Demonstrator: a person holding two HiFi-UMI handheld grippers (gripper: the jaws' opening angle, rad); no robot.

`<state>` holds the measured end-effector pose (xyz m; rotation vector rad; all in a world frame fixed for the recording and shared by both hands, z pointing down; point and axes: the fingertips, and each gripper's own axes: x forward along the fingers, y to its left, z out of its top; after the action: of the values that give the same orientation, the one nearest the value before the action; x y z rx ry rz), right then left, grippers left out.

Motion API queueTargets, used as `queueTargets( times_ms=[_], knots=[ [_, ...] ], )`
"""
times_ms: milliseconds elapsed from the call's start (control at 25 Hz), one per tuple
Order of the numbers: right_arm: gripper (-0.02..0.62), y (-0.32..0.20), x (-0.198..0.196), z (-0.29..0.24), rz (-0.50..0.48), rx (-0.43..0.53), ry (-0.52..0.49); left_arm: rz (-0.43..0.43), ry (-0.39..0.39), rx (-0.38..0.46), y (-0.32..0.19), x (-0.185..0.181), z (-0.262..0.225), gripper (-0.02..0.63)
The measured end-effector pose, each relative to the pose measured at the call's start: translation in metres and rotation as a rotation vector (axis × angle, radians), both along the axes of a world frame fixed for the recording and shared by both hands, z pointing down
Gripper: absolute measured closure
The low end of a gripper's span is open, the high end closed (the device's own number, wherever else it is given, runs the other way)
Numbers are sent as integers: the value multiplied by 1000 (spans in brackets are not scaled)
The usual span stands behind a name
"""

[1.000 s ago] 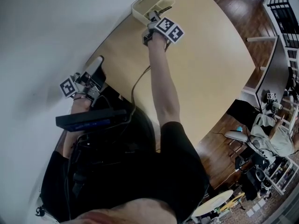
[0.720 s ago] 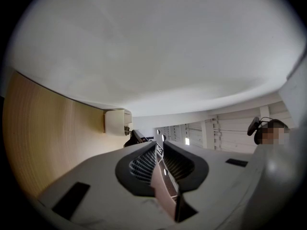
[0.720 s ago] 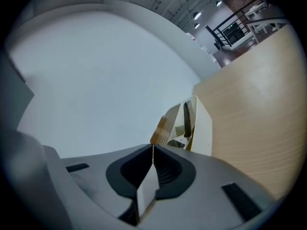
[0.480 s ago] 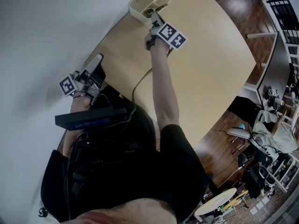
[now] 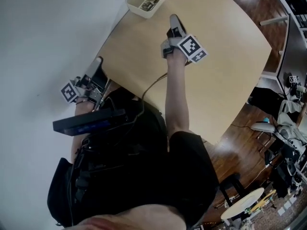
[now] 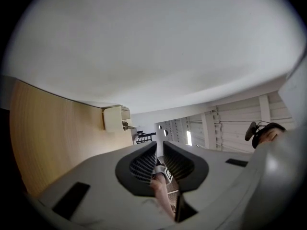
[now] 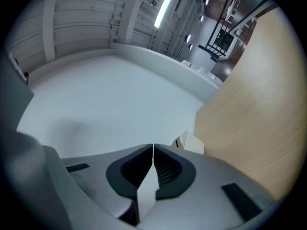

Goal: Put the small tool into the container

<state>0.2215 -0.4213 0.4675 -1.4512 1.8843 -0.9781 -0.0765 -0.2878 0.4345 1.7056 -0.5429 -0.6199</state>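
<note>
"Cream plastic, is that the container [image 5: 143,12] — and is the small tool [image 5: 152,3] in it?"

"Yes. In the head view, the container sits at the far edge of the wooden table [image 5: 225,56], beside the pale wall [image 5: 48,32]. A dark metal item lies inside it. I judge that to be the tool, so the placing looks done. The right gripper [image 5: 173,19] hangs over the table, near the container but apart from it. The left gripper [image 5: 97,63] is at the table's near edge, well apart from both. All that seems left is to bring the hands to rest."

"What do the 2 gripper views add?"

"In the left gripper view, its jaws stand a narrow gap apart and hold nothing — only the person's forearm [image 6: 160,195], far off, shows through. This view sees the container side-on, with a metal end sticking out past the rim, which the head view does not show. In the right gripper view, its jaws are pressed together on nothing, a detail too small to read from the head view. Only a corner of the container shows past them, and its inside is hidden."
</note>
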Motion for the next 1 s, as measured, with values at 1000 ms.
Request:
queueTargets(
  times_ms=[1000],
  knots=[
    [609, 476, -25, -38, 349, -58, 206, 413, 231, -34, 204, -17, 27, 574]
  ],
)
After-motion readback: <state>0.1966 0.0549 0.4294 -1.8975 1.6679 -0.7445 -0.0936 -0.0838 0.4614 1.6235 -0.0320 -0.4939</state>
